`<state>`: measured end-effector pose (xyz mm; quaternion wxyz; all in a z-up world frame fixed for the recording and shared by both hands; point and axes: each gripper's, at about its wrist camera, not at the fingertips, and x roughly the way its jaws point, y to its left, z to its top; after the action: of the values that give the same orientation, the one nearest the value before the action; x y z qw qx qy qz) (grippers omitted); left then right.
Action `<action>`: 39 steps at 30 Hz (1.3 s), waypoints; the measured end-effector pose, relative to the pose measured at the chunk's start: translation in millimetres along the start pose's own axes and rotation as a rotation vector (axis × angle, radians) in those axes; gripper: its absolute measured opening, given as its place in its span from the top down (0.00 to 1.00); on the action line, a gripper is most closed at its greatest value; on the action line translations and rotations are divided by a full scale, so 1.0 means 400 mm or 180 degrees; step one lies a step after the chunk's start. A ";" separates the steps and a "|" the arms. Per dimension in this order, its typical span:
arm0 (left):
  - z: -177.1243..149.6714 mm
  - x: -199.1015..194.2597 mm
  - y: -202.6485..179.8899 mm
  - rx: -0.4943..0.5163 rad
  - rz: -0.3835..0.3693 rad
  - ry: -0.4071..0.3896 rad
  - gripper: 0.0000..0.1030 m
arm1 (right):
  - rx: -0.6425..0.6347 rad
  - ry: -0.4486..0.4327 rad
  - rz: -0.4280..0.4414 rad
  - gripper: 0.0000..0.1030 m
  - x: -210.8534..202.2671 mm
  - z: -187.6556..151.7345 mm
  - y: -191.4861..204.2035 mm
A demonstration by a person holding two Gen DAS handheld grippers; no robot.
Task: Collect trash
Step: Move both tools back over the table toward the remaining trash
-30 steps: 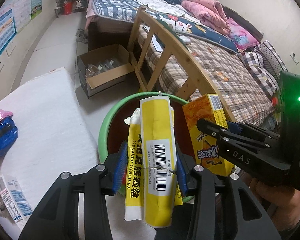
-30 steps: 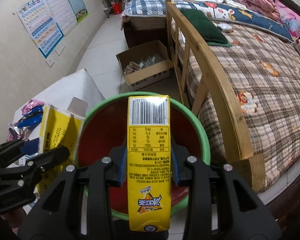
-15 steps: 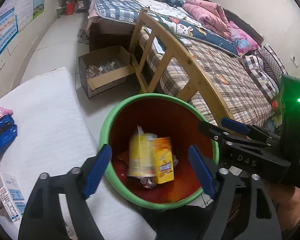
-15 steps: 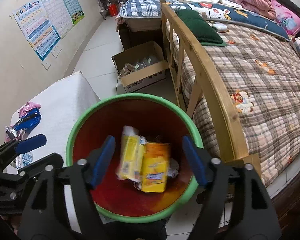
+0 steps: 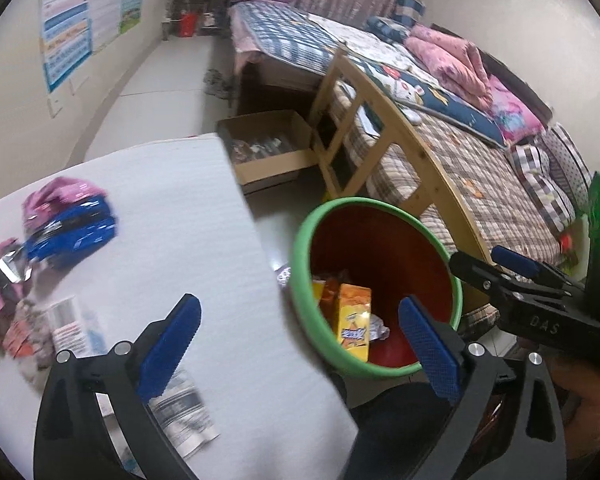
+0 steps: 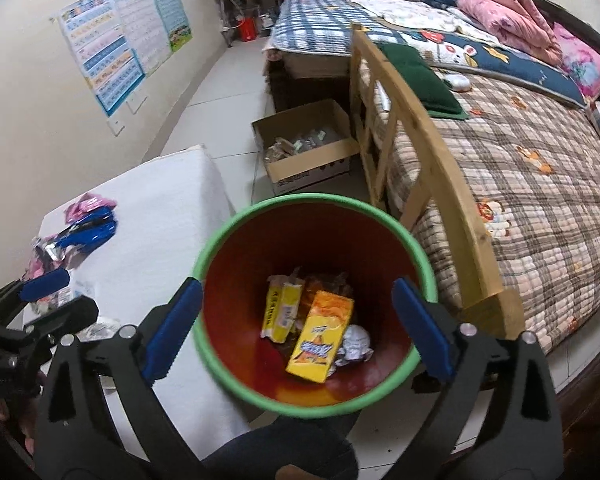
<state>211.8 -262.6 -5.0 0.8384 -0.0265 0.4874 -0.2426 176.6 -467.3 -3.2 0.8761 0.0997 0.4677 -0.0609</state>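
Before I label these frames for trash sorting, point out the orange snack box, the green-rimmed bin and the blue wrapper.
orange snack box (image 6: pixel 322 336): right wrist view, printed front face.
green-rimmed bin (image 6: pixel 316 199): right wrist view, far rim.
blue wrapper (image 5: pixel 74 230): left wrist view, middle of wrapper.

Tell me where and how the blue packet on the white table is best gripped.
Best guess: the blue packet lies flat atop the wrapper pile on the white table. Come from above and pinch across its narrow width near the middle, where the crinkled foil bulges. Both the left gripper and right gripper are open and empty.
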 end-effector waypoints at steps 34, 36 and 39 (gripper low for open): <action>-0.262 -0.305 0.698 -0.1084 0.0901 -0.0221 0.08 | -0.0966 0.0473 0.0451 0.05 0.075 -0.189 0.600; -0.266 -0.298 0.727 -0.1112 0.0915 -0.0191 0.08 | -0.0924 0.0503 0.0453 0.05 0.089 -0.197 0.602; -0.265 -0.285 0.769 -0.1154 0.0919 -0.0176 0.08 | -0.0920 0.0549 0.0430 0.05 0.108 -0.199 0.615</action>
<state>194.6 78.2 -55.2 0.8590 -0.1133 0.4986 -0.0278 185.7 -210.2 -53.5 0.8401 0.0089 0.5372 0.0747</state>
